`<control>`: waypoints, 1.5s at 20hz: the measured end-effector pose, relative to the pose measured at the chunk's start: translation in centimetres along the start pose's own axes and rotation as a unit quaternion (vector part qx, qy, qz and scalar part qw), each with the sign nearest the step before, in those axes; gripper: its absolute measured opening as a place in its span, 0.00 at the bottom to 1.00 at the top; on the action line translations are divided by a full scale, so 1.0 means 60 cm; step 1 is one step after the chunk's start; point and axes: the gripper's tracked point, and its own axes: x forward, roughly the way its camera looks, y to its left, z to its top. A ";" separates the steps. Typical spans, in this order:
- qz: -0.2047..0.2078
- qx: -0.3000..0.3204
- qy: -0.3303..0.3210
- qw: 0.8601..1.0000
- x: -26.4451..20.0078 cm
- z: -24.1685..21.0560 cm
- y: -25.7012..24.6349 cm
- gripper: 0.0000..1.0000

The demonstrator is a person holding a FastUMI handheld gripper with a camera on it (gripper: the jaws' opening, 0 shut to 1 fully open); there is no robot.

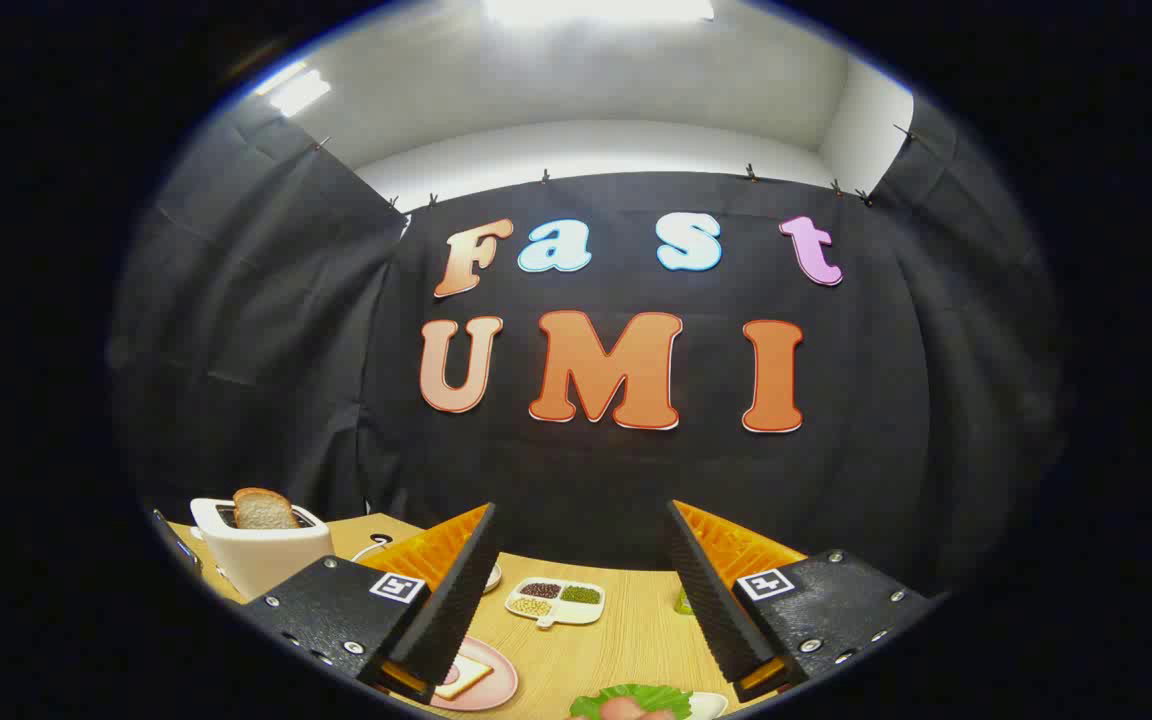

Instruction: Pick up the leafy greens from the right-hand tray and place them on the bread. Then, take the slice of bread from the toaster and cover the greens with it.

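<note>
A: Gripper (581,590) status?

B: Released, fingers spread wide, nothing btwn them. It's up above the surface (596,650), pointing mostly at the booth wall.

A: Where are the greens (601,700)?

B: At 6 o'clock from the gap btwn the fingers, low and close in. Green ruffled leaf w/ pinkish pieces on top, on a white tray (708,706) that peeks out at the leaf's 3 o'clock. Near the right finger's base, not touching it as far as I can see.

A: The bread to put them on?

B: Pink plate (496,685) at abt 7 o'clock from the gap, partly hidden behind the left finger. A pale square slice (463,679) lies flat on it. Plate and greens sit near each other, apart.

A: Toaster (261,560)?

B: White, at 9 o'clock from the left finger, well apart from the plate. One browned toast slice (264,510) stands upright in the slot, top half sticking out.

A: Anything else out there?

B: Small white divided dish (556,603) btwn the fingers and beyond them, abt 12 o'clock from the plate. Three compartments: dark beans, green ones, pale yellow ones. A small green thing (683,602) just by the right finger's inner edge, can't tell what. A white rim (493,577) peeks past the left finger's edge, too hidden to name.
</note>
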 end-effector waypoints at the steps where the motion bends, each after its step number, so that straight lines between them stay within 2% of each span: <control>1: 0.000 0.001 0.000 1.000 0.001 -0.001 -0.001 0.97; 13: 0.005 -0.005 -0.008 1.000 0.000 0.001 0.002 0.97; 21: -0.003 -0.007 0.009 1.000 0.012 -0.014 -0.004 0.97; 30: 0.012 -0.007 0.046 0.999 0.010 -0.040 -0.016 0.97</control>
